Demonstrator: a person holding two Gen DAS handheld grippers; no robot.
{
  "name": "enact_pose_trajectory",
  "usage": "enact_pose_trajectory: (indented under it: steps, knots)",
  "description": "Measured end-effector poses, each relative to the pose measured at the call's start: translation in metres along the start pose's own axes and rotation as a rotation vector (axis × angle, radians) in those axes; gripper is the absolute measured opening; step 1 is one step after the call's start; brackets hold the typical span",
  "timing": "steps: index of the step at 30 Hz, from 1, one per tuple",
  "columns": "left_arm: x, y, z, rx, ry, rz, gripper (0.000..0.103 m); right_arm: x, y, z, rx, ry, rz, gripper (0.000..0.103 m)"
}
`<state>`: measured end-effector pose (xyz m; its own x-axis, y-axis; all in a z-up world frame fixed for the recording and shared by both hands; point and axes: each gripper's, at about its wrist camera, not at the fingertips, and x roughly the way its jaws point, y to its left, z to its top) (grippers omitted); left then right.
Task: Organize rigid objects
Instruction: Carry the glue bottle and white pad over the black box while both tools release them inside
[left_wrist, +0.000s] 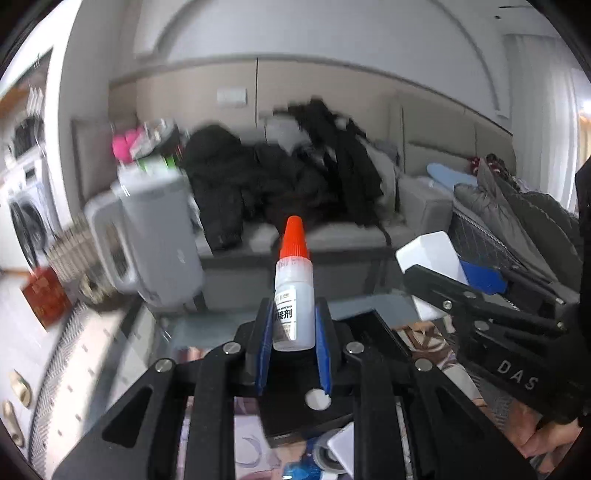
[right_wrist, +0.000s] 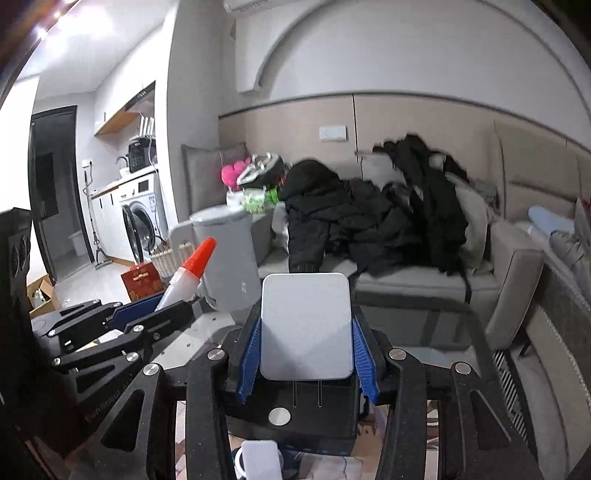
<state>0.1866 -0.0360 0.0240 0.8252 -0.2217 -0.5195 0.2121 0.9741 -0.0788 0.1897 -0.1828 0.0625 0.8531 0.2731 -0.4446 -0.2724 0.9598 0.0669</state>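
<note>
Fingers (left_wrist: 323, 354) of the left gripper (left_wrist: 293, 350) pinch a small glue bottle (left_wrist: 293, 295) by its lower body, red cap up; the right gripper (right_wrist: 306, 354) clamps a flat white box (right_wrist: 306, 326) between its blue pads. Both things ride above the glass table (right_wrist: 436, 328), so this looks like the carry step. Next move calls for finding each a spot and lowering before release.

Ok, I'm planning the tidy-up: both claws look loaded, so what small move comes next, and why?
Probably carry both items on toward a storage spot. The left claw is shut on the glue bottle, the right claw on the white flat box, both lifted; no container shows ahead.
</note>
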Motion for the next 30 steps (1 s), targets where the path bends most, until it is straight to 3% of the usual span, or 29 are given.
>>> enact_pose_trajectory:
  steps: [6, 11, 19, 30]
  knots:
    - [0.053, -0.001, -0.011, -0.052, 0.181, -0.062, 0.019, 0.067, -0.020, -0.010, 0.113, 0.172, 0.009, 0.045]
    - [0.064, -0.001, -0.012, -0.063, 0.218, -0.062, 0.019, 0.101, -0.023, -0.025, 0.135, 0.264, 0.042, 0.045]
    - [0.084, -0.001, -0.025, -0.072, 0.319, -0.070, 0.019, 0.119, -0.030, -0.045, 0.143, 0.356, 0.059, 0.045]
    - [0.090, 0.001, -0.030, -0.081, 0.344, -0.072, 0.019, 0.127, -0.026, -0.059, 0.145, 0.415, 0.052, 0.045]
